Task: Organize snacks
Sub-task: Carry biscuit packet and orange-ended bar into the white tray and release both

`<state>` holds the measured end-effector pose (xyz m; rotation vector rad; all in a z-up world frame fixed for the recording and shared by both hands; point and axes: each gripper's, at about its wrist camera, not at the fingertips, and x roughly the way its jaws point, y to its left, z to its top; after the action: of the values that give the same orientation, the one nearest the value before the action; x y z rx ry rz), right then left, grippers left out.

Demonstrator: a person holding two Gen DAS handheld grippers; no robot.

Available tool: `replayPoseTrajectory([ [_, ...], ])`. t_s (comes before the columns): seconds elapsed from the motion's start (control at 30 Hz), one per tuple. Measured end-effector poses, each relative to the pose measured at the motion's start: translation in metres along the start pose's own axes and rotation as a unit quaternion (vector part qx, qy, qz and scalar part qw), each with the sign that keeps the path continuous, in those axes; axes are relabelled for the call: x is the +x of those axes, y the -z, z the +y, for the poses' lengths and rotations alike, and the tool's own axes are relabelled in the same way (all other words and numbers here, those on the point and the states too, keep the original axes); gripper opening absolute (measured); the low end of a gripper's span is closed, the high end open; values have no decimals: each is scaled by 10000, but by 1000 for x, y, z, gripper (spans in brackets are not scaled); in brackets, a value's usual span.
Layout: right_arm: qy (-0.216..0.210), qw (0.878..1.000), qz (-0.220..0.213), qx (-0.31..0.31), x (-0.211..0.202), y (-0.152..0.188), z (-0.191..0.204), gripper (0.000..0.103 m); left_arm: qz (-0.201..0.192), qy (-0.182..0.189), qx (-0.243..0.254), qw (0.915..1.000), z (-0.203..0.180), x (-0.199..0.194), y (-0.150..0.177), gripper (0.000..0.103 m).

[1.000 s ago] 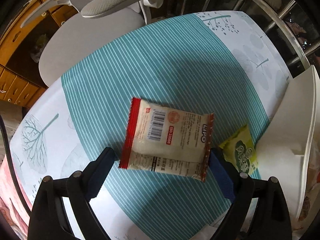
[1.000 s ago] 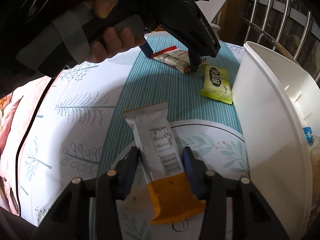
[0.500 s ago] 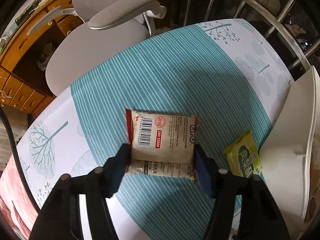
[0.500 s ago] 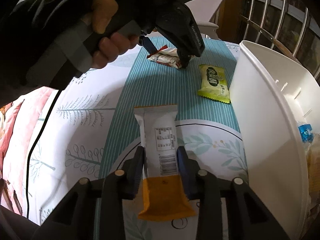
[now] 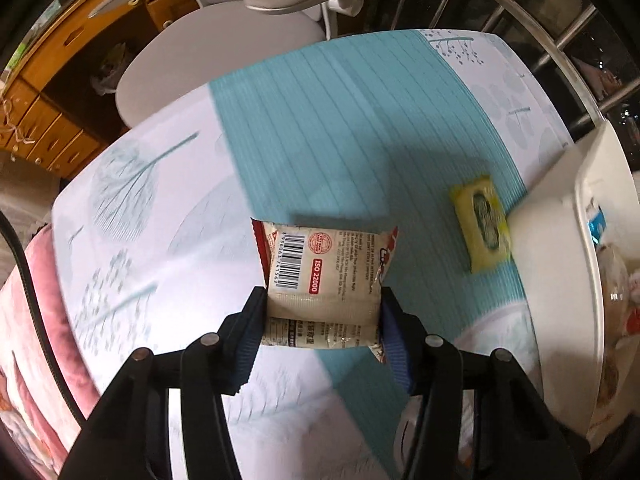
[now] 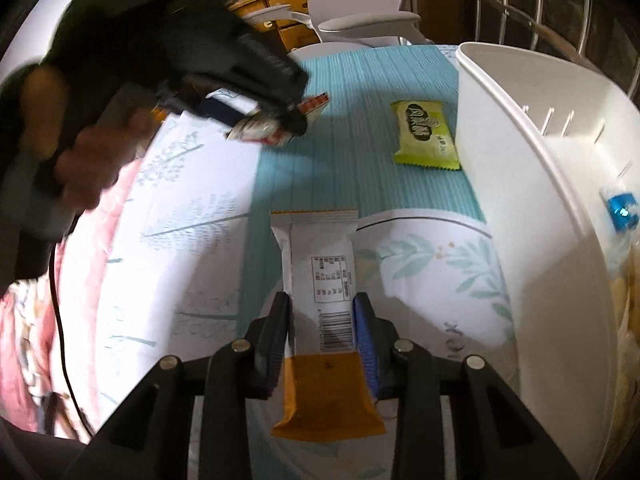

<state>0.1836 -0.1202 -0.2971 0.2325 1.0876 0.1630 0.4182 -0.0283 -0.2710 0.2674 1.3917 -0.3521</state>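
Note:
My left gripper [image 5: 322,308] is shut on a red-edged white snack packet [image 5: 324,276] with a barcode and holds it lifted above the table; it also shows in the right wrist view [image 6: 276,126]. My right gripper [image 6: 322,316] is shut on a white and orange bar wrapper [image 6: 320,280], raised off the table. A yellow-green snack packet [image 5: 482,224] lies on the teal striped cloth beside the white bin [image 5: 560,280]; it also shows in the right wrist view [image 6: 424,136], next to the bin [image 6: 520,200].
The bin holds several snacks, among them a blue-wrapped one [image 6: 620,210]. A grey office chair [image 5: 240,36] stands at the table's far edge, with wooden drawers [image 5: 44,120] behind it. A metal railing [image 5: 560,40] runs at the far right.
Both grippers have closed on their packets and lifted them. The left gripper has carried its packet back and to the left, off the teal strip.

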Motion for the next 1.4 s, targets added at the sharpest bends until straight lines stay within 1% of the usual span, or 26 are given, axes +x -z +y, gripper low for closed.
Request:
replayPoseTrajectory([
  [0.07, -67, 9999, 21, 95, -5, 0, 1, 32, -1, -2, -55, 10000, 5, -14, 17, 53],
  [0.17, -64, 10000, -11, 65, -16, 0, 9, 32, -45, -47, -172, 9998, 10, -35, 34, 53],
  [0.33, -87, 9997, -213, -60, -41, 0, 25, 32, -169, -16, -342, 9993, 25, -75, 71, 53],
  [0.5, -54, 9986, -524, -44, -72, 6, 37, 32, -317, 60, -300, 9990, 30, -115, 105, 53],
  [0.63, 20, 9969, -791, 22, -97, 16, 42, 32, -443, 112, -131, 9989, 14, -137, 130, 53],
  [0.8, 143, 9946, -1017, 139, -126, 33, 45, 32, -676, 337, 52, 9971, -9, -162, 153, 53],
  [0.9, 273, 9930, -1139, 171, -140, 40, 44, 32, -784, 501, 256, 9953, -31, -173, 164, 53],
  [1.03, 503, 9904, -1275, 170, -162, 49, 42, 32, -883, 700, 497, 9924, -56, -185, 172, 53],
  [1.17, 642, 9889, -1328, 196, -177, 55, 36, 32, -948, 910, 684, 9890, -79, -196, 179, 54],
  [1.3, 773, 9865, -1417, 275, -192, 57, 24, 32, -1019, 1104, 738, 9859, -97, -202, 190, 54],
  [1.4, 843, 9849, -1468, 361, -201, 56, 13, 32, -1200, 1118, 760, 9835, -107, -208, 197, 54],
])
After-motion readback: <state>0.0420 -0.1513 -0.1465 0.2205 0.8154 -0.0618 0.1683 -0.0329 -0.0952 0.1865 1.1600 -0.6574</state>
